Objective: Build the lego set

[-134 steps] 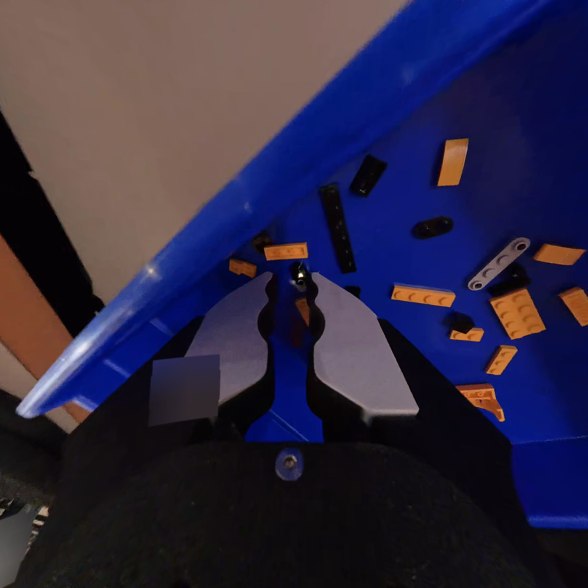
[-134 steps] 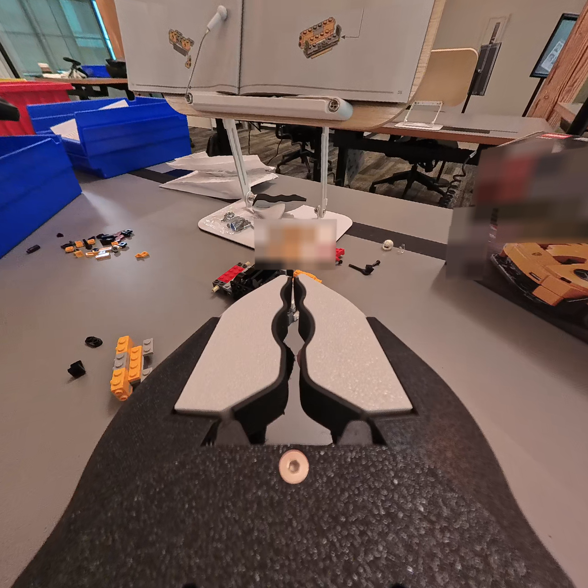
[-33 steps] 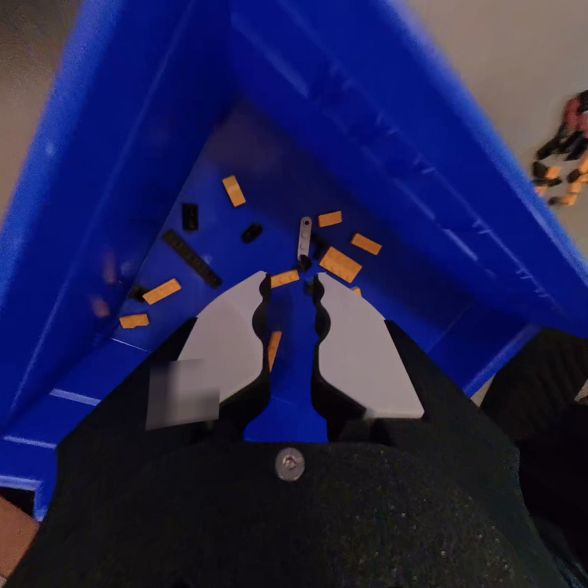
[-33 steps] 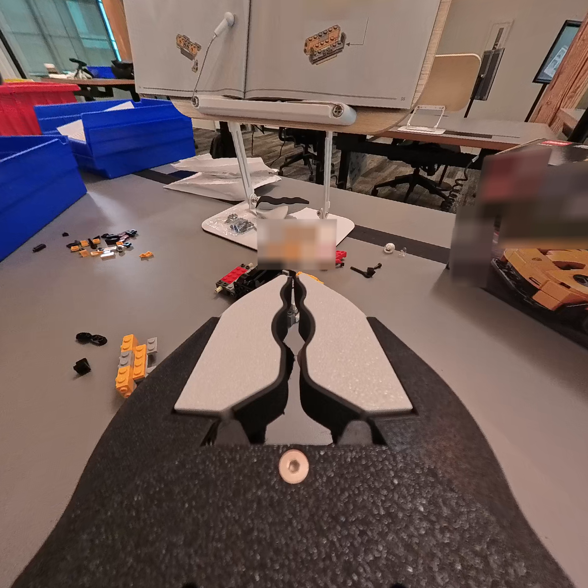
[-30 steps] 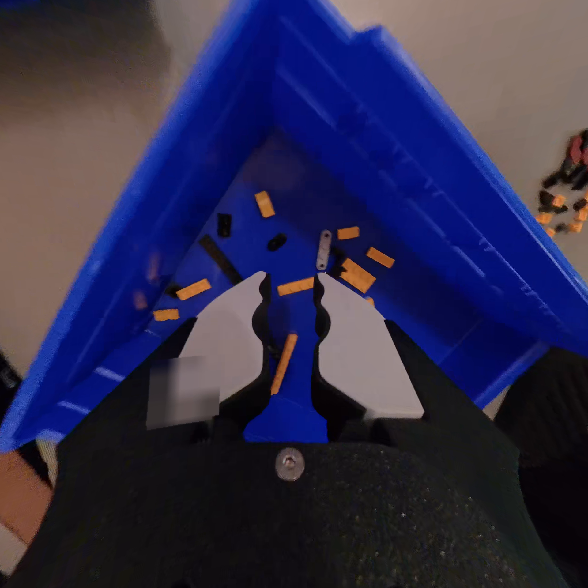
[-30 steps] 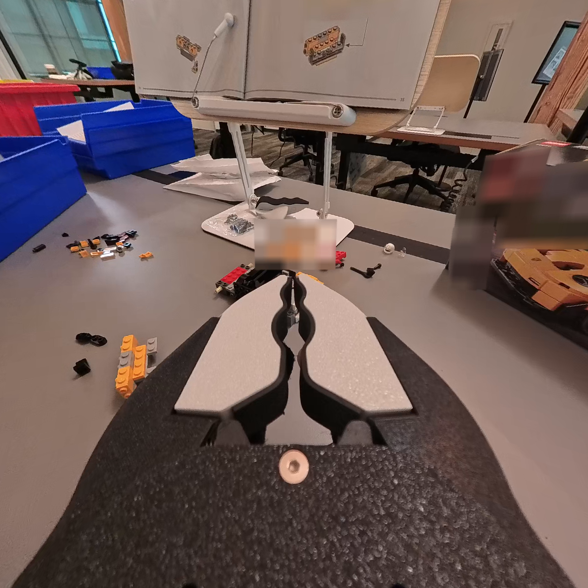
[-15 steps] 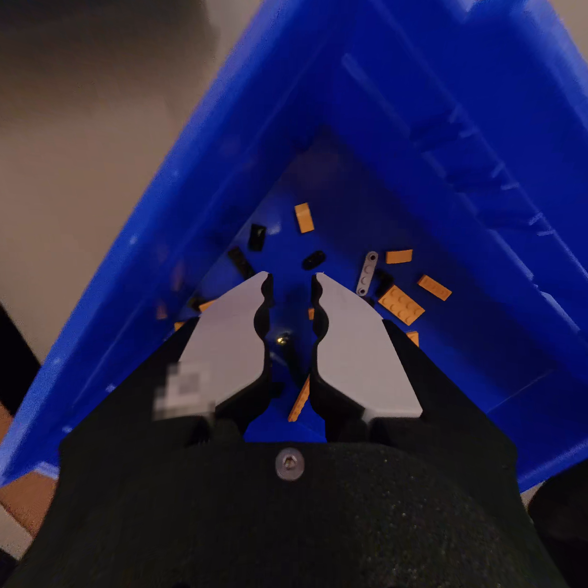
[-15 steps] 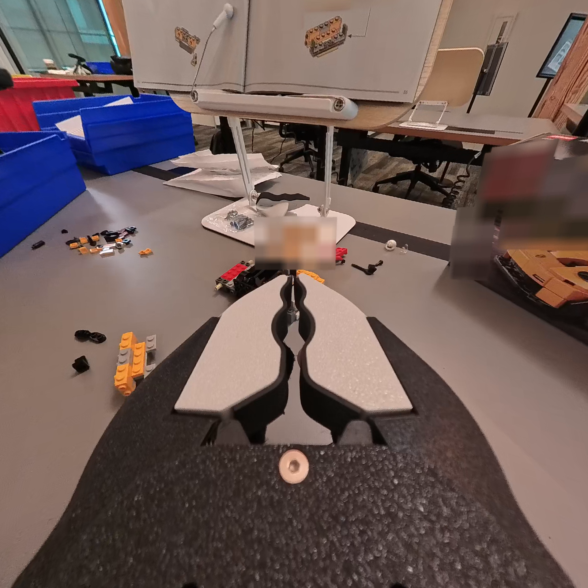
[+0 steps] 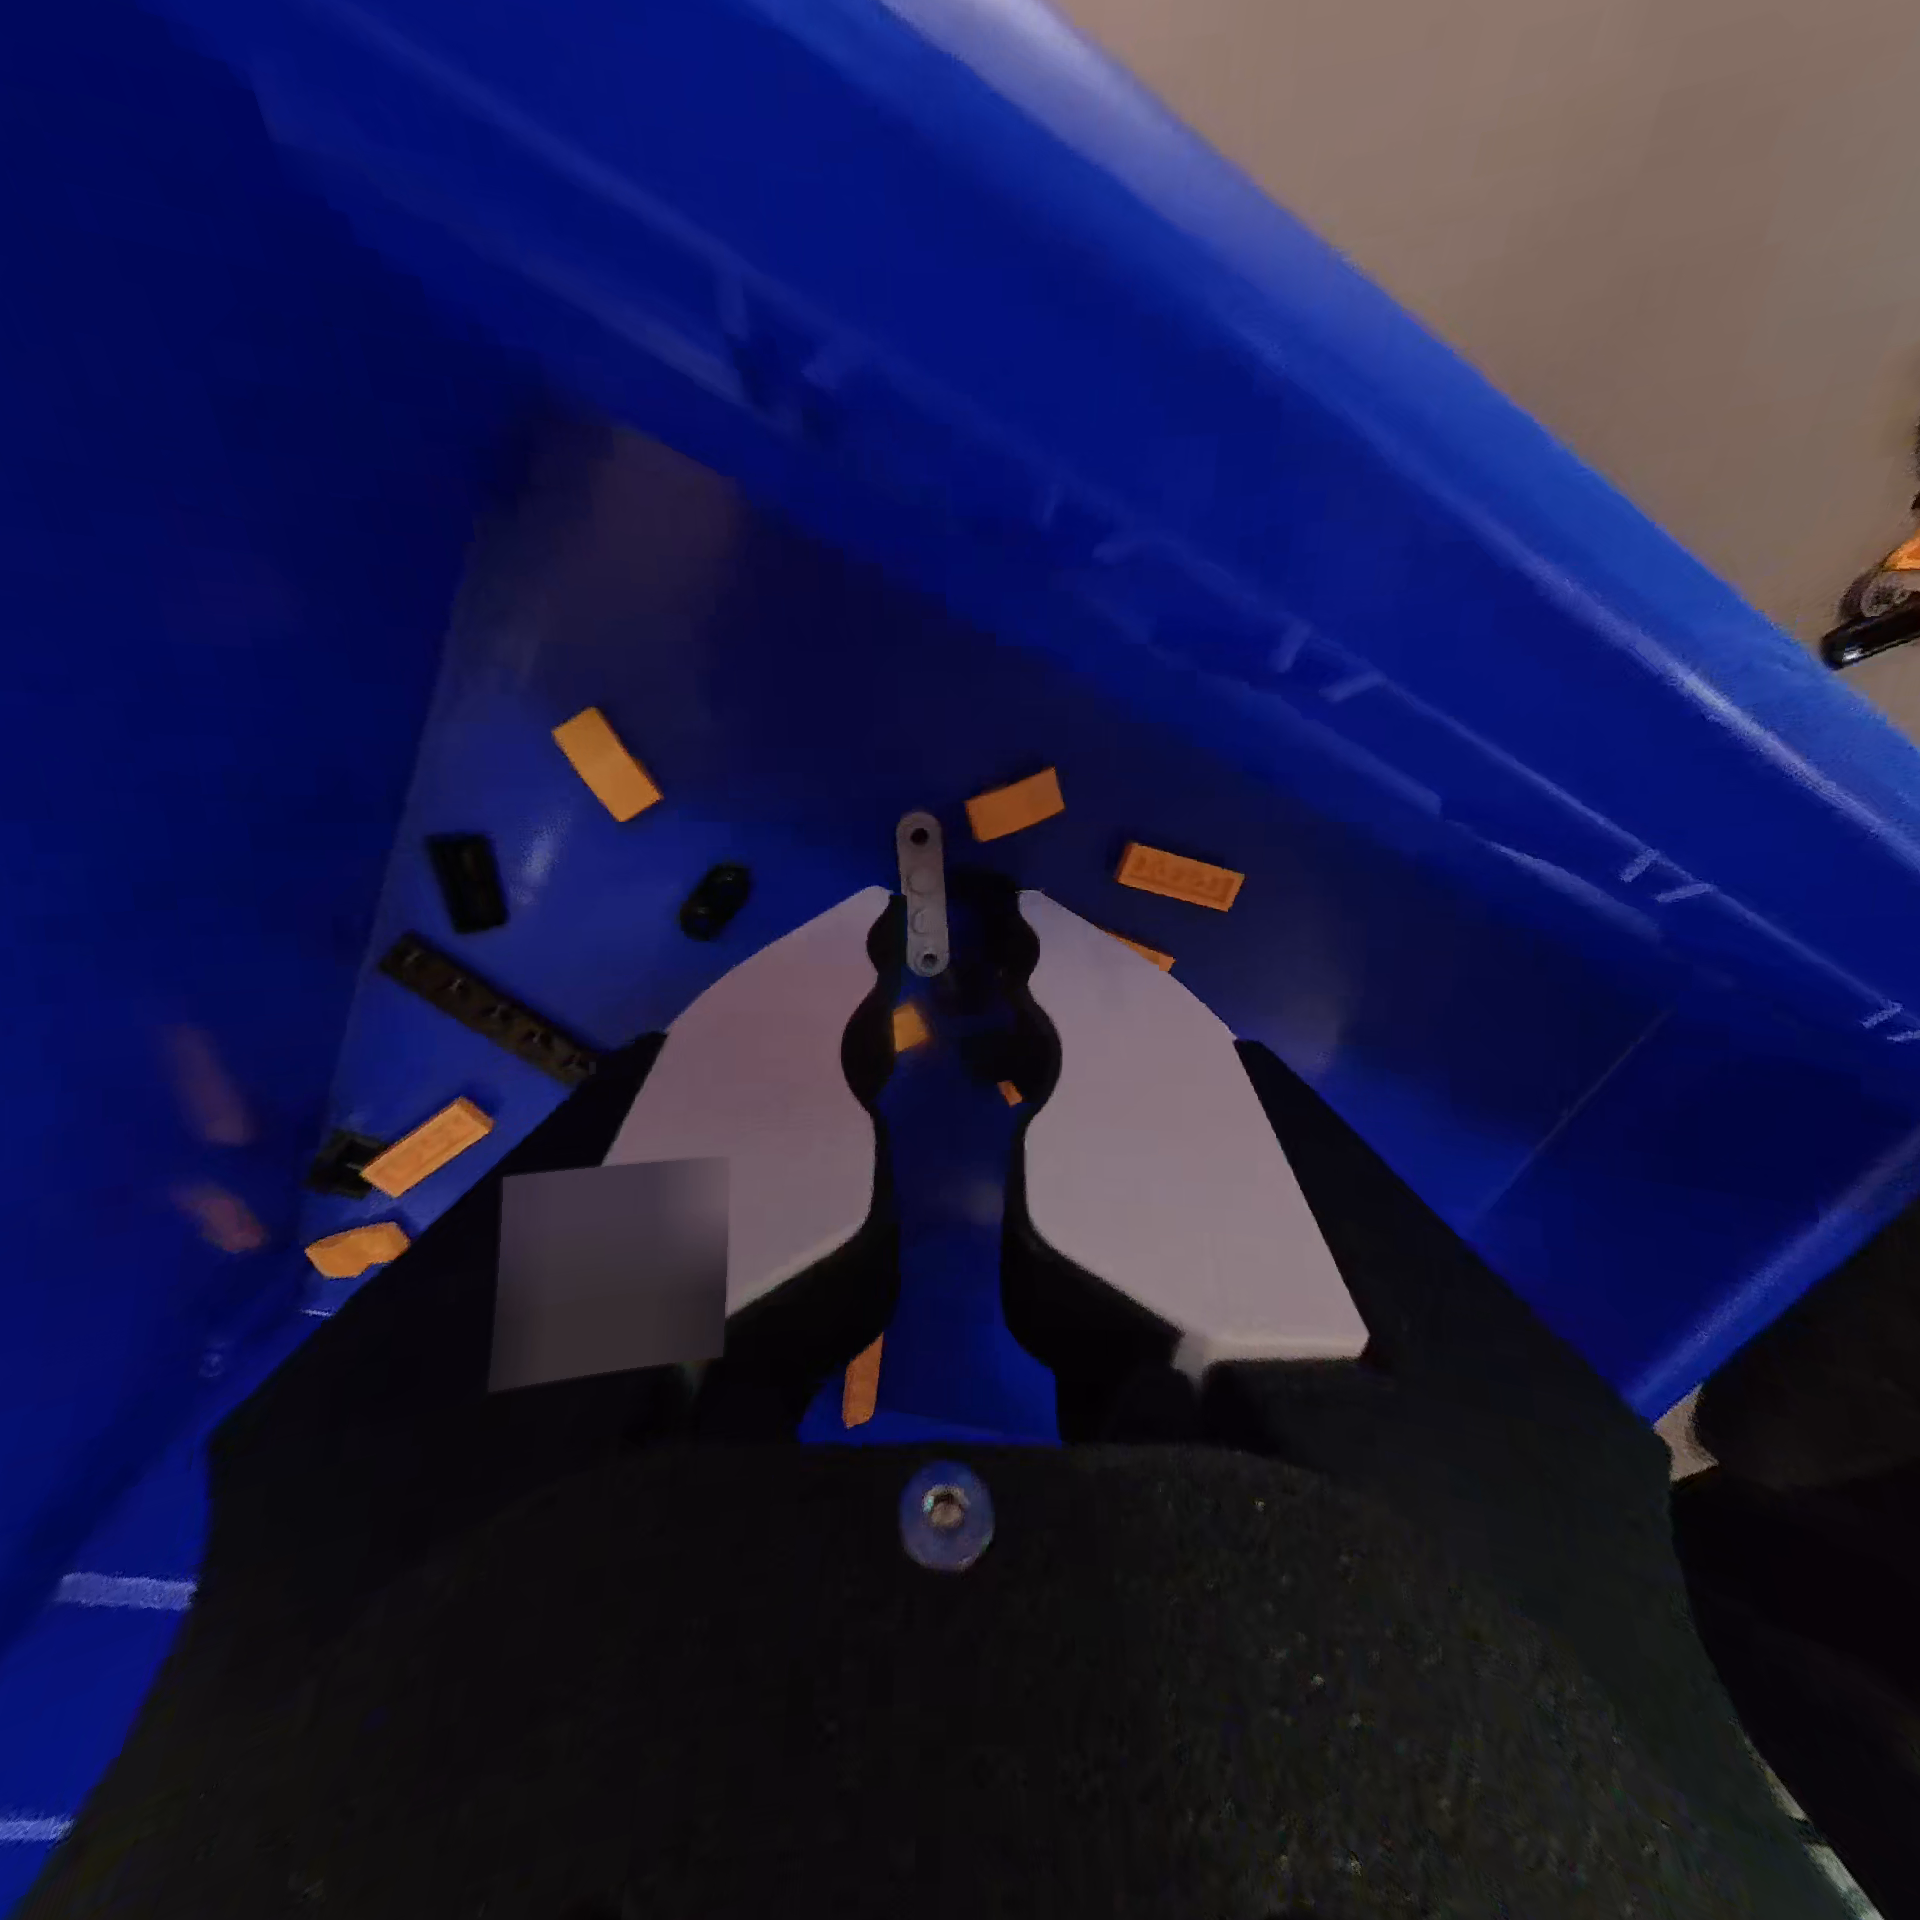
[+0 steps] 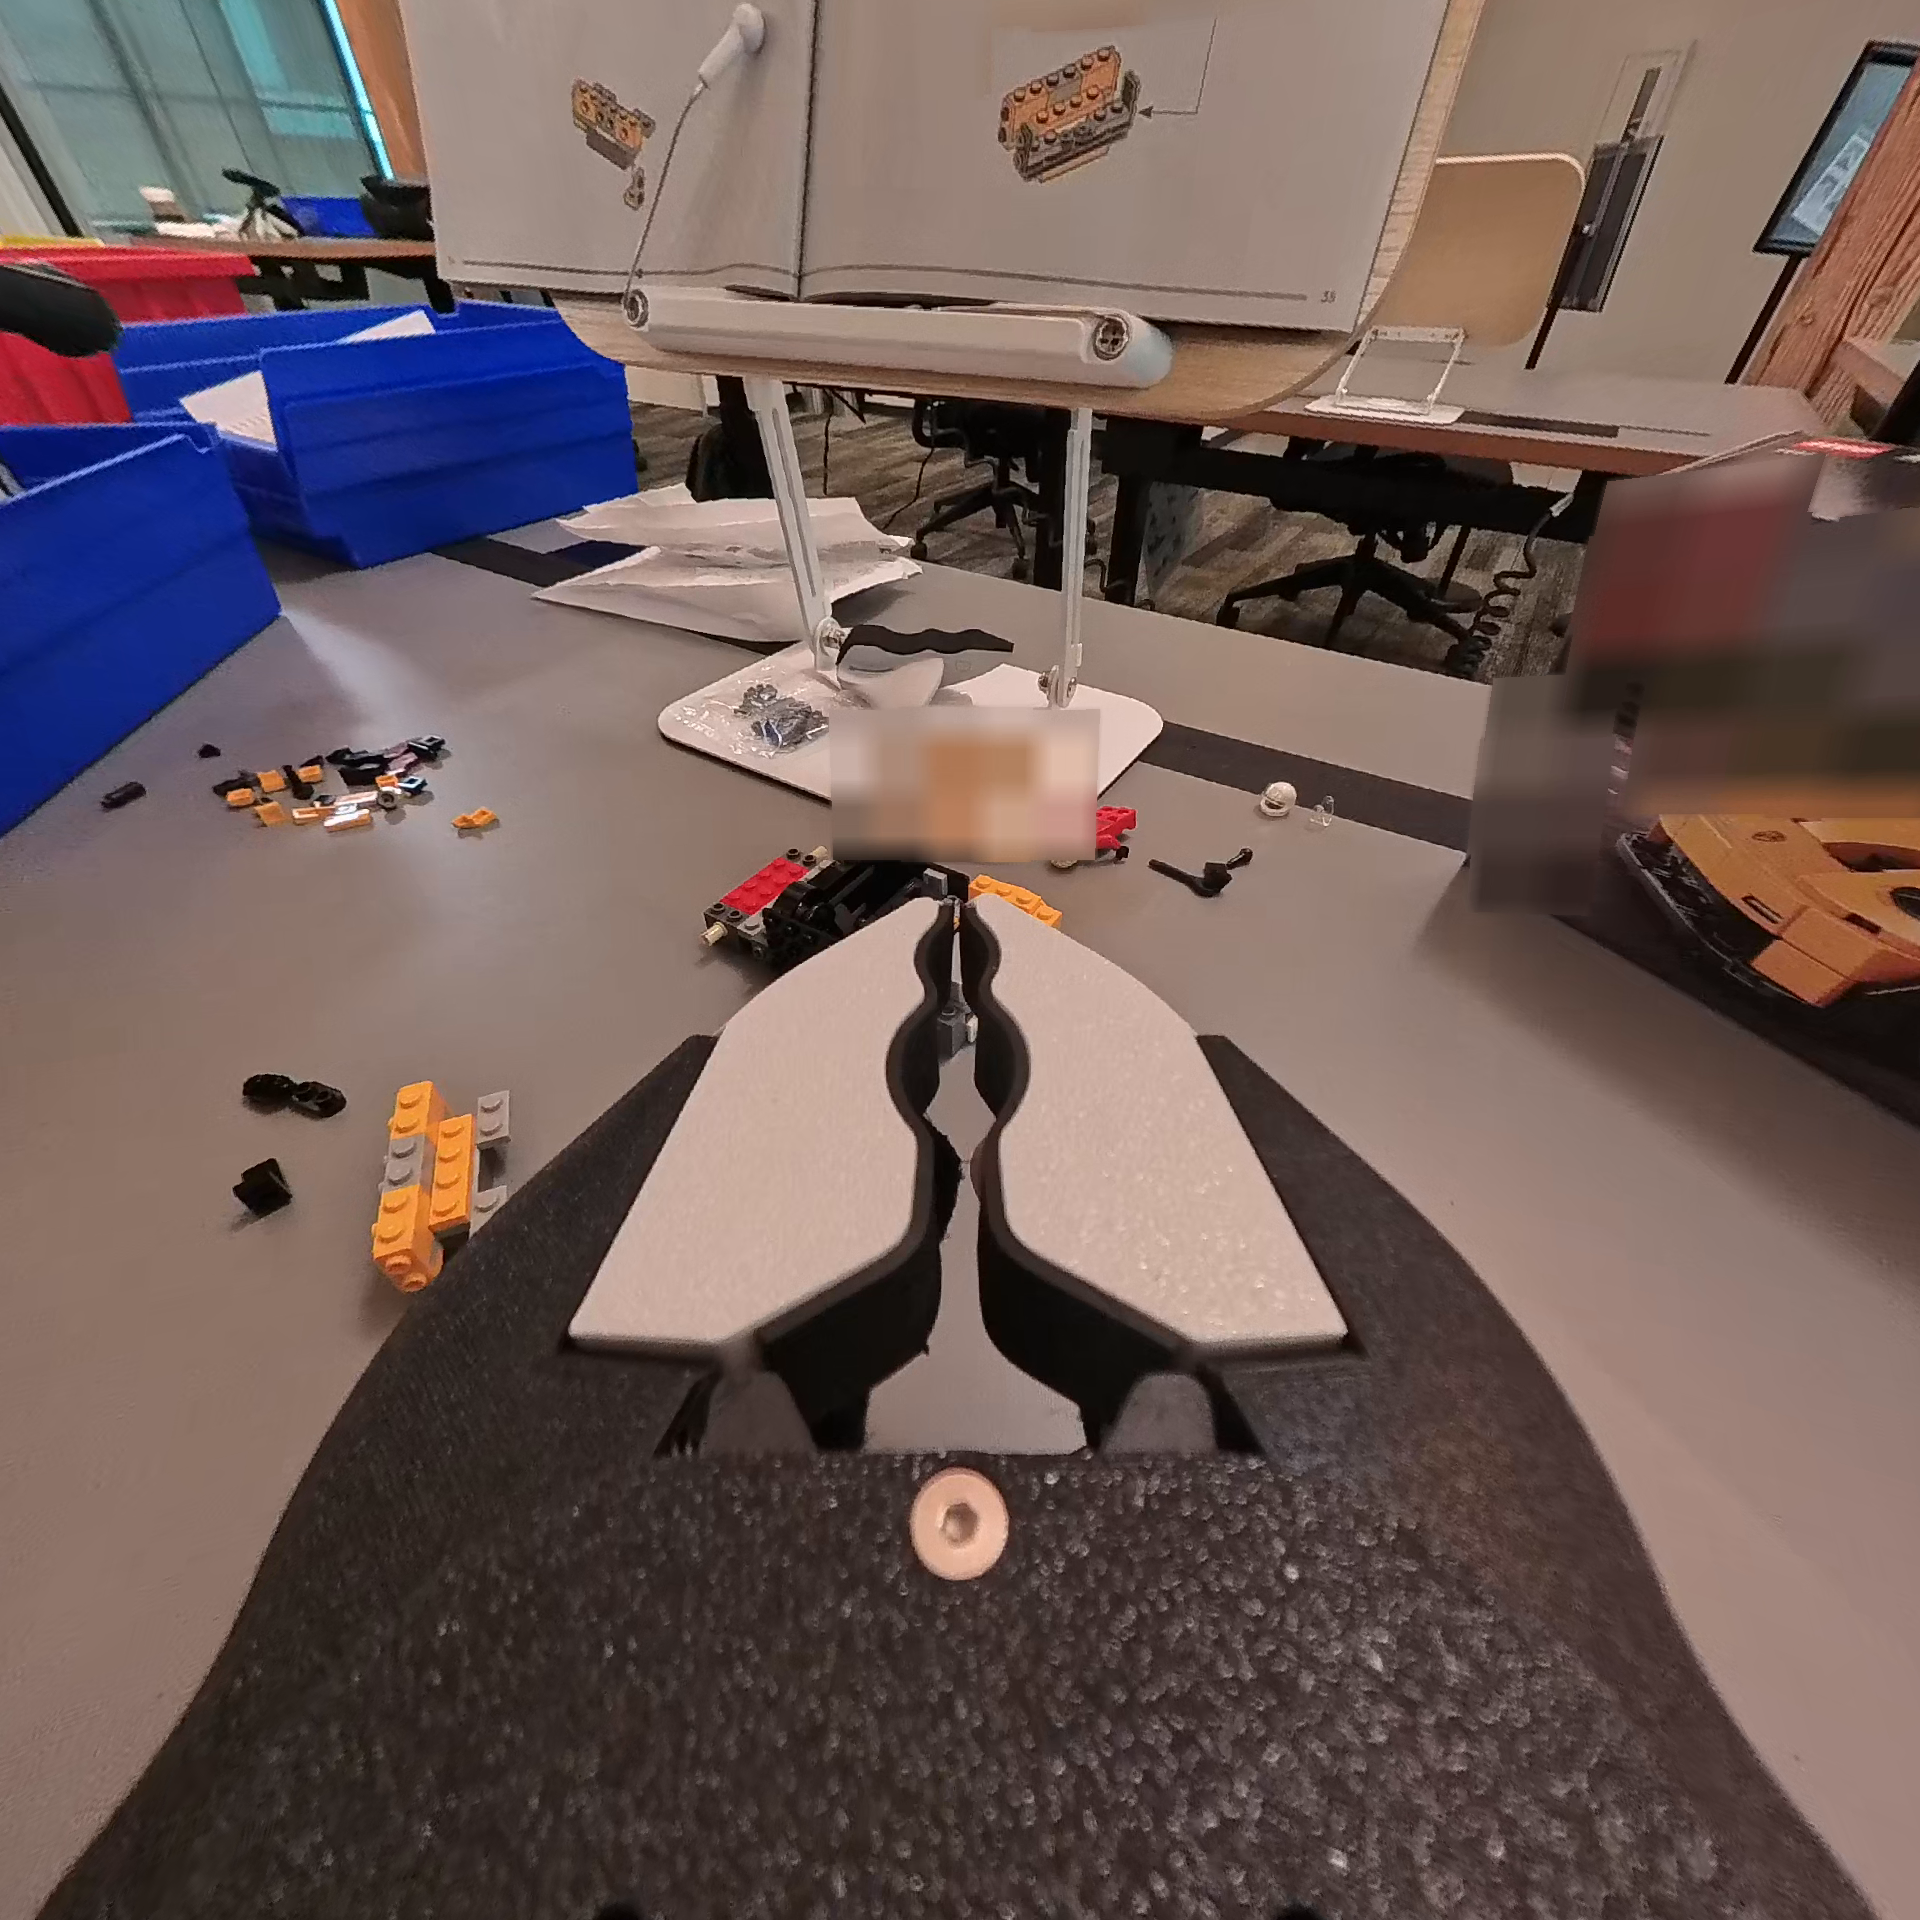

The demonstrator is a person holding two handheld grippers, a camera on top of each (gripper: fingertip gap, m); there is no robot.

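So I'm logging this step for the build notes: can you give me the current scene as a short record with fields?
left gripper: open, inside the blue plastic bin
at its tips: thin grey holed lego strip, not gripped
bin contents: flat orange plates, long black studded plate
right gripper: shut on small grey lego piece
table: orange-and-grey brick assembly

Dim, blurred bin (image 9: 1039, 436); bright tabletop (image 10: 1455, 1143)

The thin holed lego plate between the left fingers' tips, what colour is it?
Light grey plate, clearest in the left wrist view.
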